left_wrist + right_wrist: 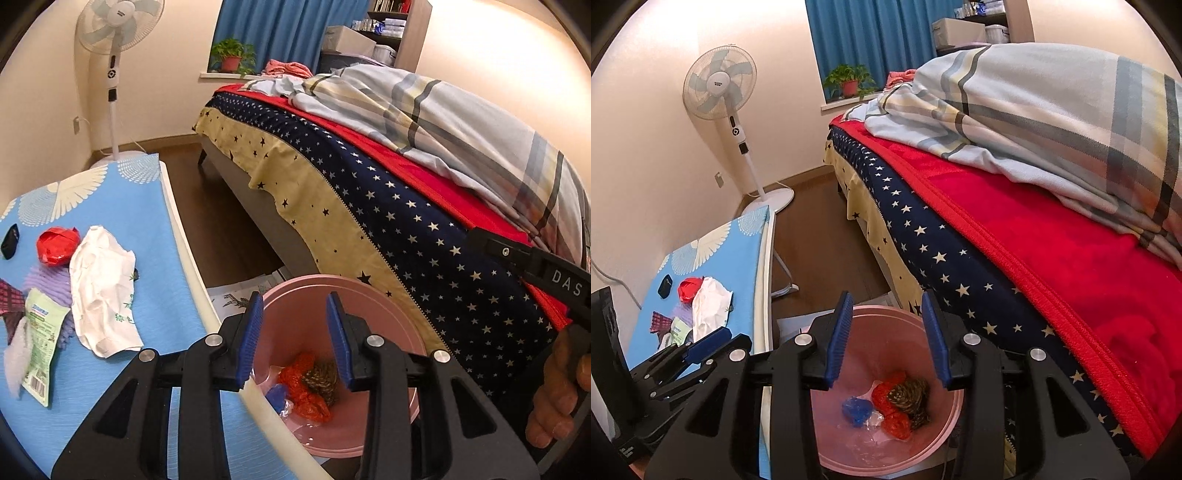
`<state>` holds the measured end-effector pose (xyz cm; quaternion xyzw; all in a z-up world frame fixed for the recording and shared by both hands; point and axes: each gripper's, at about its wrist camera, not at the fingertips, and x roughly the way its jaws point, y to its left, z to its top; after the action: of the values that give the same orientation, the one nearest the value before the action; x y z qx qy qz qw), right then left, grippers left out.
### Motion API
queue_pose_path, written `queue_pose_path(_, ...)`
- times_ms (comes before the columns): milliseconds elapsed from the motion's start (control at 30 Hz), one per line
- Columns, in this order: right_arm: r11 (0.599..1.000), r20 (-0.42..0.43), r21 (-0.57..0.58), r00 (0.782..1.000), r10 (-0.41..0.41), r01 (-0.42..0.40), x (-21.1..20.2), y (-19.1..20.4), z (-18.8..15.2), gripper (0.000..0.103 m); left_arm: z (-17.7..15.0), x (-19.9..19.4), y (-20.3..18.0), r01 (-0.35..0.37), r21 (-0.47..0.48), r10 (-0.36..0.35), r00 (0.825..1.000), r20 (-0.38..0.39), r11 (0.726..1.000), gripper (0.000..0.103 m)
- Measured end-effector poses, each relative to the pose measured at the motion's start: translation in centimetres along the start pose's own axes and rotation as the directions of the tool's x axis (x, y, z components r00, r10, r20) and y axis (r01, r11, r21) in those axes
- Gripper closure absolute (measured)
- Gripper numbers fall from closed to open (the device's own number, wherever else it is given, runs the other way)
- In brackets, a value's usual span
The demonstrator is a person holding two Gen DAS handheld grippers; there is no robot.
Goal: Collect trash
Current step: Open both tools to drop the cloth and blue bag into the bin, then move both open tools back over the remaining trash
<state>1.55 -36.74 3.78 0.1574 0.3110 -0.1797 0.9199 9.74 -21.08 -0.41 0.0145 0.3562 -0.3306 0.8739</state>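
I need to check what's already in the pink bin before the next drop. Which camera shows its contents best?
The right wrist view: the pink bin lies open below, with blue, red, clear and patterned scraps showing. In the left wrist view the table edge covers part of the bin.

The bin [886,387] stands on the floor at lower centre of both views, between the table [713,258] at left and the bed [1015,266] at right. Crumpled wrappers [897,406] lie in its bottom. Both grippers, left [294,336] and right [885,338], hang above the bin, nothing between their parted fingers. On the table, lower left, a paper sheet [103,288] lies beside a wrapper ball [57,247], a packet [40,350] before them. A fan [720,88] stands behind the table, upper left. A potted plant [849,83] sits on the sill behind the bed.
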Motion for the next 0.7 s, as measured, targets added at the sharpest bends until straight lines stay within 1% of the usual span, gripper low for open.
queue_pose_path(167, 0.999, 0.034, -0.018, 0.999, 0.031, -0.030, -0.7, 0.7, 0.1, 0.063, 0.5, -1.1, 0.6, -0.013, -0.006, 0.014, 0.999, 0.033, 1.000, 0.068)
queue_pose_path(400, 0.992, 0.084, -0.055, 0.990, 0.116, -0.112, -1.8, 2.8, 0.4, 0.064, 1.6, -4.1, 2.8, -0.049, -0.052, 0.054, 0.993, 0.106, 0.997, 0.068)
queue_pose_path(467, 0.987, 0.091, -0.063, 0.984, 0.153, -0.148, -2.1, 3.6, 0.5, 0.068, 2.1, -5.5, 3.6, -0.061, -0.065, 0.069, 0.989, 0.130, 0.996, 0.068)
queue_pose_path(567, 0.975, 0.104, -0.099, 0.973, 0.208, -0.198, -2.8, 5.3, 1.1, 0.075, 3.1, -7.1, 4.7, -0.071, -0.075, 0.082, 0.985, 0.151, 0.995, 0.070)
queue_pose_path(633, 0.962, 0.115, -0.126, 0.959, 0.258, -0.243, -3.3, 6.8, 1.7, 0.080, 4.2, -8.6, 5.7, -0.085, -0.073, 0.096, 0.982, 0.165, 0.994, 0.072)
queue_pose_path(700, 0.948, 0.123, -0.153, 0.946, 0.300, -0.280, -3.8, 8.2, 2.4, 0.083, 5.4, -10.2, 7.1, -0.108, -0.066, 0.118, 0.976, 0.184, 0.992, 0.074)
